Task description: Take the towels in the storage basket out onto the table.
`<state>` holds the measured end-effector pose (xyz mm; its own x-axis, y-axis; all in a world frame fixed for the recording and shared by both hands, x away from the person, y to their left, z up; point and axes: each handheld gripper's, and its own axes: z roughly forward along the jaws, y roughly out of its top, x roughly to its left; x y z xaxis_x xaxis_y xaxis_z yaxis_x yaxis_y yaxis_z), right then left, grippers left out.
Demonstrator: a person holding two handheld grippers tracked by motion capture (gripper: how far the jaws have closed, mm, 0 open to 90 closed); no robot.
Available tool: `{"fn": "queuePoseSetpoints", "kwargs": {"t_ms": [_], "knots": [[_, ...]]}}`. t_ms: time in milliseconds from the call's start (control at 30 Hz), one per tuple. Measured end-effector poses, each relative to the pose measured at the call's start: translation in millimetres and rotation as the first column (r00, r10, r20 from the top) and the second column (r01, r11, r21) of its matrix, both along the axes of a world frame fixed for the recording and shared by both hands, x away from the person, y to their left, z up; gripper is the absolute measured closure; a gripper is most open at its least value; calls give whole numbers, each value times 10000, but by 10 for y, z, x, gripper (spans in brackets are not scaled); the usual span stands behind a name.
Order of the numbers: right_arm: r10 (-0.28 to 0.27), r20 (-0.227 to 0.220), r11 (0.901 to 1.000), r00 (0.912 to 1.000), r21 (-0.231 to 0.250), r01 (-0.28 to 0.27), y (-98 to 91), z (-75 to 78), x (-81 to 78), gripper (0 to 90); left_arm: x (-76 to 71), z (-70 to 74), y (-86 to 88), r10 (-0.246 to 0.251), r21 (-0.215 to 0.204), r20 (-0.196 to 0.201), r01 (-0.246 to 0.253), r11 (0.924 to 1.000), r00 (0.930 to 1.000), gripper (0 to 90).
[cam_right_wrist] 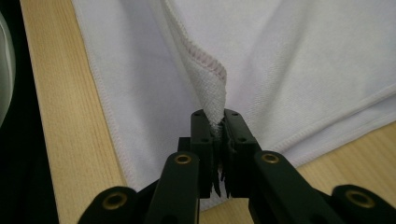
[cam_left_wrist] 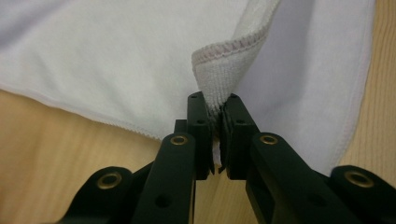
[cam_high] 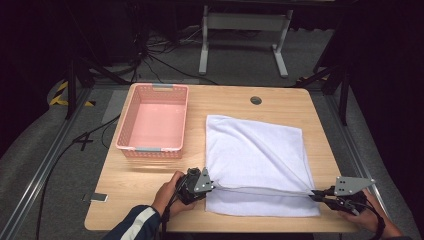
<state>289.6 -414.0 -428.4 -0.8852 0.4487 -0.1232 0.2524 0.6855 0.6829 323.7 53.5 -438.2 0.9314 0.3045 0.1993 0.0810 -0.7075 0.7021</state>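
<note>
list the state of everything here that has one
towel: spread on the table, near edge lifted and pulled taut between the grippers
left gripper: shut on a towel corner
right gripper: shut on the other near corner
basket: upright, empty, beside the towel
table: towel and basket on it

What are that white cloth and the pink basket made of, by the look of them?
The white towel looks like soft terry or microfibre: a looped, fuzzy nap and a stitched hem show where the left hand-held gripper pinches its corner. The pink basket looks like moulded plastic, matt, with perforated lattice walls and a smooth floor. The table seems light wood or laminate, with visible grain.
</note>
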Motion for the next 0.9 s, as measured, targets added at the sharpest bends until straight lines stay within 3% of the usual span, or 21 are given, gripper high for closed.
{"fn": "queuePoseSetpoints", "kwargs": {"t_ms": [100,167,200,233,267,300,333,367,400,433,500,533,600,633,667,700,733,800,833,867,900], "knots": [[152,224,9998,9996,136,-155,-45,79,-15,821,-80,55,-31,-502,244,80,500,9985,9987,827],[461,-115,9989,9989,-14,-461,-67,90,-21,751,-114,-2,-46,-678,411,-592,703,9967,9959,763],[700,-343,9971,9970,-270,-710,-69,77,-38,731,-114,-2,-46,-678,411,-592,703,9967,9959,703],[846,-455,9956,9954,-364,-863,-72,67,-48,722,-127,-47,-32,-759,462,-1223,821,9956,9896,676],[1035,-673,9938,9923,-338,-1059,-79,58,-72,708,-124,-56,-16,-783,349,-1490,844,9958,9857,635],[1161,-764,9925,9903,-294,-1186,-87,53,-89,689,-134,-64,20,-632,68,-2026,660,9978,9772,597],[1319,-942,9904,9868,-299,-1352,-105,55,-118,661,-147,-52,58,-598,-173,-2306,574,9982,9712,579],[1319,-942,9904,9868,-299,-1352,-105,55,-118,661,-147,-52,58,-598,-173,-2306,574,9982,9712,555],[1471,-1058,9878,9835,-365,-1516,-121,65,-146,650,-149,-25,105,-622,-583,-2436,494,9971,9679,555],[1500,-978,9875,9838,-341,-1540,-145,93,-174,641,-140,7,146,-349,-1106,-2525,70,9938,9670,541],[1050,-659,9945,9923,27,-1050,-184,165,-178,640,-114,60,182,60,-1756,-2628,-539,9830,9648,503],[822,-428,9966,9957,142,-817,-185,207,-180,640,-99,86,180,348,-1786,-2452,-804,9806,9688,506],[348,-128,9972,9993,671,-339,-171,299,-159,661,-47,109,142,539,-2296,-2538,-1142,9666,9658,509],[139,-40,9960,9999,884,-134,-144,326,-144,683,-19,98,82,691,-2137,-2544,-1258,9688,9646,516],[65,-109,9962,9999,872,-55,-91,335,-115,705,1,77,22,592,-1863,-2557,-1093,9764,9649,517],[65,-109,9962,9999,872,-55,-91,335,-115,705,1,77,22,592,-1863,-2557,-1093,9764,9649,514],[235,-130,9978,9996,619,-226,-33,323,-100,704,17,38,-52,474,-1640,-2542,-913,9822,9660,514],[386,-376,9988,9985,326,-373,86,273,-51,724,20,-17,-153,27,-1307,-2784,-407,9906,9605,577],[499,-518,9986,9974,202,-490,123,241,-25,723,-1,-37,-193,-173,-1061,-2715,-121,9943,9623,588],[734,-925,9968,9930,-258,-761,175,163,-12,725,-47,-68,-230,-538,-543,-2898,396,9977,9556,639],[734,-925,9968,9930,-258,-761,175,163,-12,725,-47,-68,-230,-538,-543,-2898,396,9977,9556,665]]}}
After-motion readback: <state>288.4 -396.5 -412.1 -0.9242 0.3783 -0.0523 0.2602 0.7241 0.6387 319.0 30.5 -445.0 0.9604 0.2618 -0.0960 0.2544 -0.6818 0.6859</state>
